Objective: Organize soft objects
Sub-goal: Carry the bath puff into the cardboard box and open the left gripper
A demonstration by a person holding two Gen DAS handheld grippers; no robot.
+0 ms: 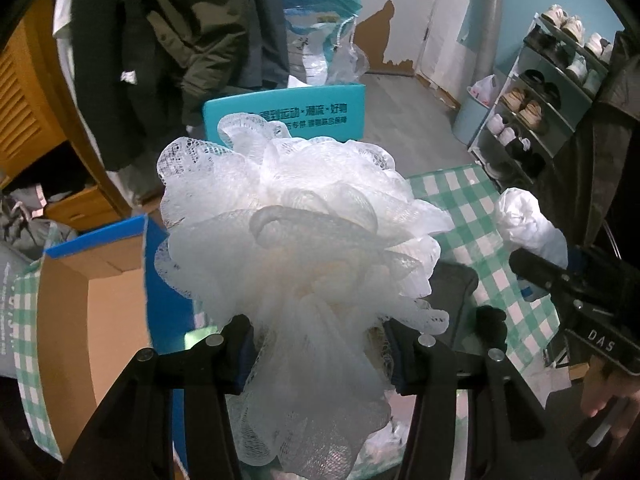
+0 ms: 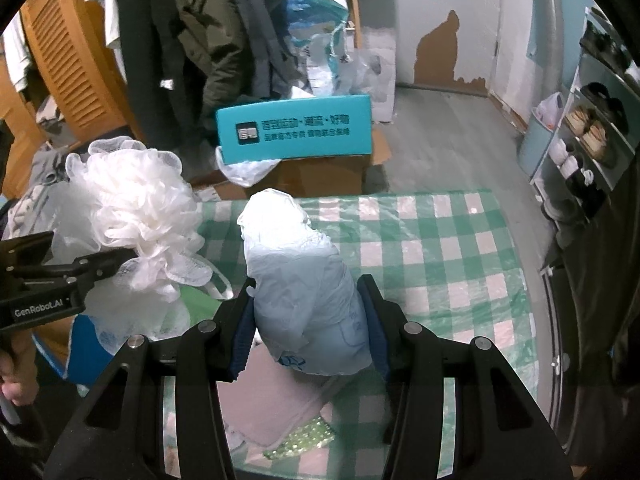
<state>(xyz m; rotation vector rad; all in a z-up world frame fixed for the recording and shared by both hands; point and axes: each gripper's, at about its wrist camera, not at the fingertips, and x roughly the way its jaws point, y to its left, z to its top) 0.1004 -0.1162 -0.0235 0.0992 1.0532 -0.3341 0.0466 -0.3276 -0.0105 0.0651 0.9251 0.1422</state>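
Observation:
My left gripper [image 1: 320, 344] is shut on a white mesh bath pouf [image 1: 296, 224] and holds it up above the table's left side; the pouf also shows in the right wrist view [image 2: 136, 204]. My right gripper [image 2: 308, 320] is shut on a white plastic bag bundle [image 2: 304, 280], held just above the green-checked tablecloth [image 2: 440, 248]. That bundle shows at the right of the left wrist view [image 1: 528, 224]. An open cardboard box with blue edges [image 1: 100, 280] stands left of the pouf.
A pink cloth [image 2: 276, 396] and a green sponge [image 2: 300, 440] lie under the right gripper. A teal box [image 2: 296, 128] sits on a brown carton beyond the table. Coats hang at the back left. A shoe rack [image 1: 536, 100] stands at the right.

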